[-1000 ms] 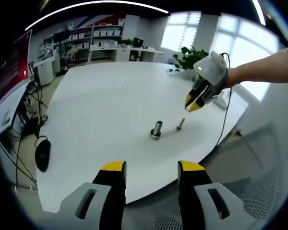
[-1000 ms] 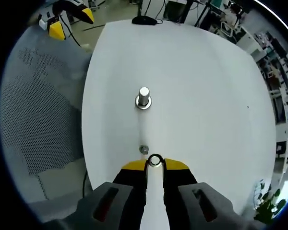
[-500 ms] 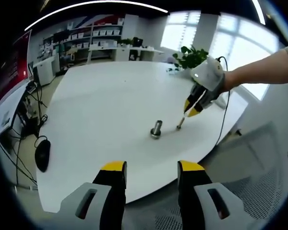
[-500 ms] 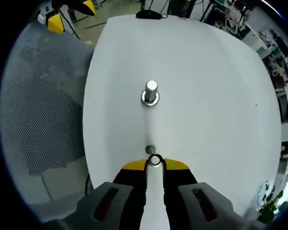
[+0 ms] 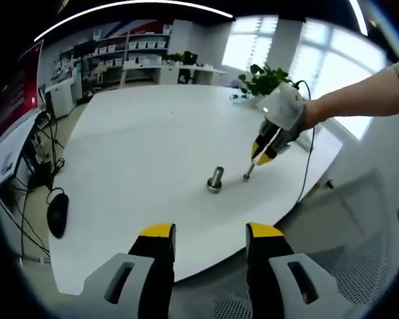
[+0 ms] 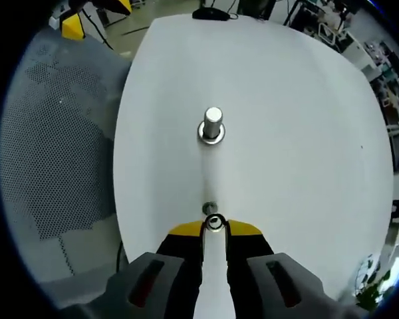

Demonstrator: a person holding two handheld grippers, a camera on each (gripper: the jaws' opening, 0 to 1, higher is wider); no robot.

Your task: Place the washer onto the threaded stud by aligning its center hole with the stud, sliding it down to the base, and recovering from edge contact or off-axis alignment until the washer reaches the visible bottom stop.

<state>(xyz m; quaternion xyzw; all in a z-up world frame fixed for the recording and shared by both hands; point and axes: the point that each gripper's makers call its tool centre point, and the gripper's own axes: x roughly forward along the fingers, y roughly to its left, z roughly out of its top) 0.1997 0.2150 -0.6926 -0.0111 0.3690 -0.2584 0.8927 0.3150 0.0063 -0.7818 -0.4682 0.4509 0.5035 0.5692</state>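
Observation:
A small metal washer (image 6: 221, 220) is pinched upright at the tips of my right gripper (image 6: 215, 230), which is shut on it. Just beyond the washer a thin threaded stud (image 6: 209, 208) stands on the white table (image 6: 292, 133); the washer hangs close over its top, and I cannot tell if they touch. In the left gripper view a person's hand holds the right gripper (image 5: 262, 157) right above that stud (image 5: 249, 172). My left gripper (image 5: 210, 234) stands open and holds nothing, short of the table's near edge.
A thicker metal post with a ring at its base (image 6: 212, 125) (image 5: 215, 179) stands further along the table. A mesh chair (image 6: 53, 153) lies beside the table edge. A black mouse (image 5: 58, 212) and cables sit at the left. A plant (image 5: 263, 78) stands at the far side.
The right gripper has come down and in with the washer, from well above the table to just over the thin stud. The left gripper has stayed where it was.

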